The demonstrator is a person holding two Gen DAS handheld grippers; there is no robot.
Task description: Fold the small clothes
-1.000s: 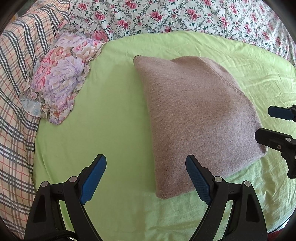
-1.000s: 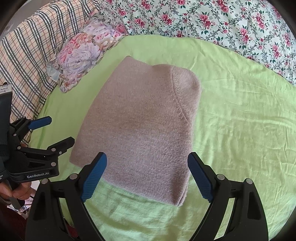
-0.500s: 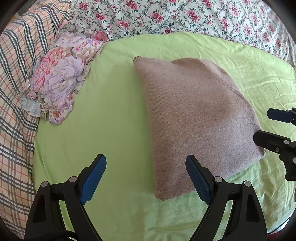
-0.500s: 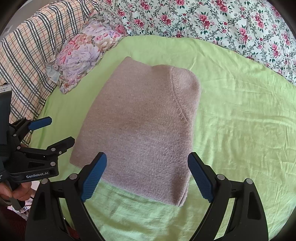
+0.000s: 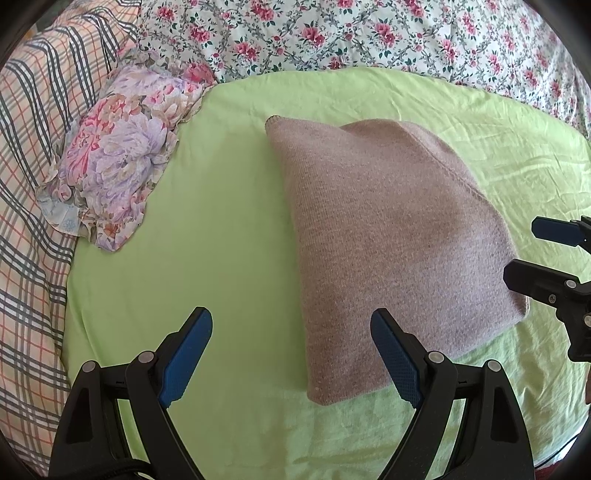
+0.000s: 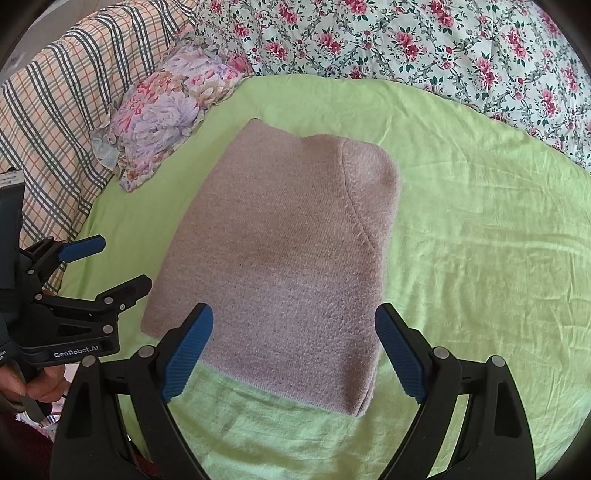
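Covering most of both views: a light green bedsheet, wrinkled toward the right. Bordered at the far edge by a white quilt with pink roses, and on the left by a plaid blanket in orange, grey and white. Lying flat mid-sheet, a folded mauve knit sweater, roughly rectangular, with a curved seam running down its right part and its near hem toward the cameras. Well apart from the sweater, at the sheet's far-left corner against the plaid blanket, a folded floral garment in lilac and pink. Hovering at the near edge, left gripper spread wide and holding nothing, its right blue pad over the sweater's near-left corner, its left pad over bare sheet. Right gripper likewise spread wide, empty, straddling the sweater's near hem. Gripping the left tool's handle at the lower left, a hand, only partly visible.
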